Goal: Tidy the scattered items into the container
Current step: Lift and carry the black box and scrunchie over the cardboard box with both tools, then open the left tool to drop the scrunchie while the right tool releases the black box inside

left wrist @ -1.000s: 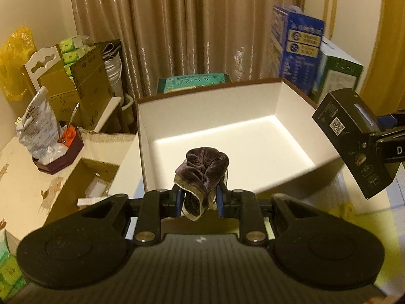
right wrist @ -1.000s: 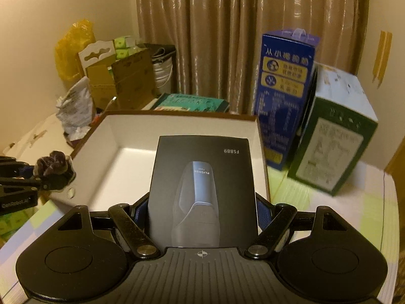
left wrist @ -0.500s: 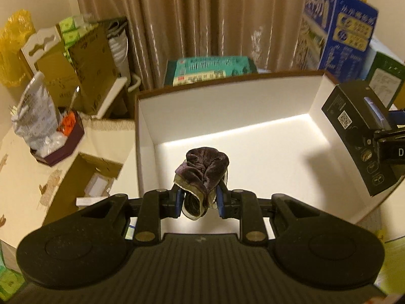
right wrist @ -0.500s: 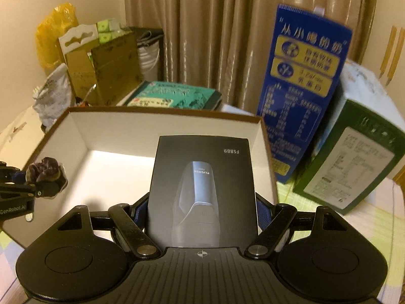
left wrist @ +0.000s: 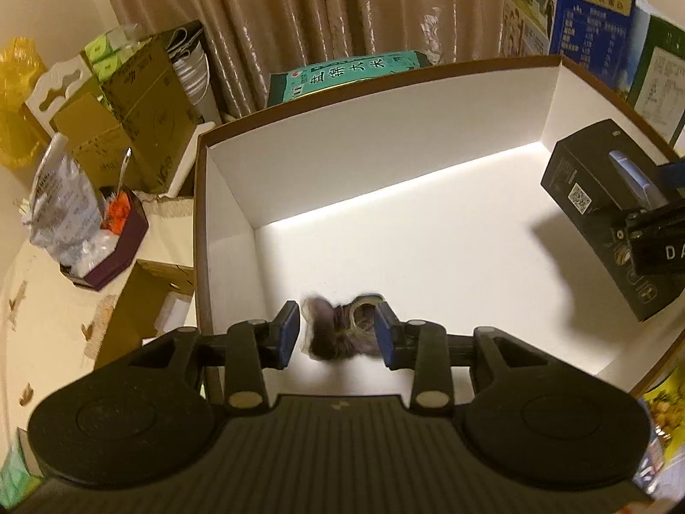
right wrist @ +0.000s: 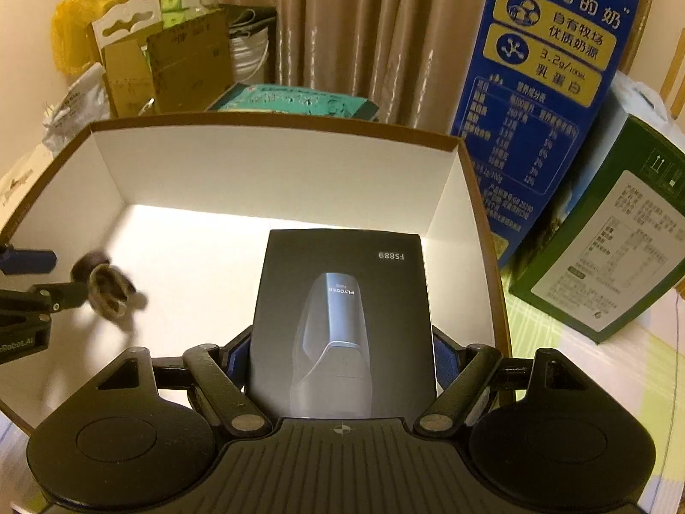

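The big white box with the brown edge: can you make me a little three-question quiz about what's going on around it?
1. True or false: the right gripper holds a black carton above the white box.
2. What lies between the left gripper's opening jaws: A) a spoon, B) a dark fuzzy cloth bundle, C) a book?
3. Fill in: the tall carton just right of the white box is mainly ____.

Key
1. True; its pads press on both sides of the carton.
2. B; the bundle looks blurred, and the left pad stands clear of it.
3. Blue, with yellow labels.
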